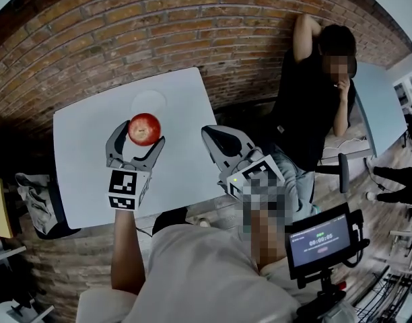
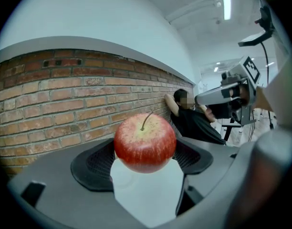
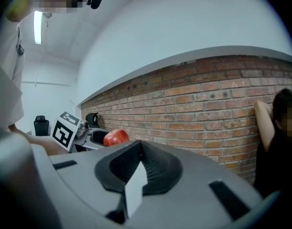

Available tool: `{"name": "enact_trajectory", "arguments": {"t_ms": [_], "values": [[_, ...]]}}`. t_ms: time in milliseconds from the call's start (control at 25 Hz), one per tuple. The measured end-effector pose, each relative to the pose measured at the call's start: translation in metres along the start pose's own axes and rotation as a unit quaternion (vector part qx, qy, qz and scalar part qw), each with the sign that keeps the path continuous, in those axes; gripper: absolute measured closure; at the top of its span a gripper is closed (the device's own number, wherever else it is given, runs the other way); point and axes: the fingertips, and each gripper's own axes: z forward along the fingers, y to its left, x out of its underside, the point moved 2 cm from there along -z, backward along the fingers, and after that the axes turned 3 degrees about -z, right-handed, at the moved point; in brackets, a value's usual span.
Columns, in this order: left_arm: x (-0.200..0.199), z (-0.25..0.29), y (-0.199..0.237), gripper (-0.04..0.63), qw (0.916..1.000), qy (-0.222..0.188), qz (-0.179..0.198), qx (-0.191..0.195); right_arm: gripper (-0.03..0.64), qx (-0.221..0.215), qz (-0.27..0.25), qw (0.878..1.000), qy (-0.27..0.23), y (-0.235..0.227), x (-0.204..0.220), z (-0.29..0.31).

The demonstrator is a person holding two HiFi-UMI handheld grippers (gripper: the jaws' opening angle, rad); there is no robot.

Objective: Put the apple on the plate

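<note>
Two grippers sit in front of you over the white table (image 1: 85, 173), and nearest to you, off to your right, a small screen (image 1: 320, 241) glows on its stand. Your left gripper (image 1: 139, 138), with its marker cube (image 1: 124, 189) on the near end, is clamped on the apple (image 1: 145, 128): the left gripper view shows the red fruit, stem up, pinched between the two dark pads. Your right gripper (image 1: 213, 134) hangs at the table's right edge, level with the left one and well apart from it. Its jaws are drawn together at the tips with nothing between them, and only a sliver of table shows through. The apple is just on the near side of the white plate (image 1: 149, 103); in the head view its outline overlaps the plate's near rim. The plate lies toward the far edge of the table and has nothing on it. Beyond the table runs a brick wall (image 1: 125, 25), and at the far right a person in black (image 1: 307, 106) sits against it, one arm raised overhead.
</note>
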Motion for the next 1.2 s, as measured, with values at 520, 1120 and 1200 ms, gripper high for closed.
{"name": "enact_trajectory", "arguments": {"t_ms": [520, 1120, 1200], "values": [[0.031, 0.023, 0.040, 0.199, 0.9997, 0.022, -0.014, 0.005, 0.612, 0.008, 0.009, 0.999, 0.031, 0.003, 0.018, 0.034], [0.065, 0.061, 0.077, 0.199, 0.9977, 0.056, -0.024, 0.030, 0.613, 0.023, 0.025, 0.997, 0.062, -0.003, 0.035, 0.074], [0.070, 0.067, 0.082, 0.199, 0.9973, 0.060, -0.024, 0.034, 0.612, 0.025, 0.027, 0.997, 0.065, -0.004, 0.036, 0.079]]}}
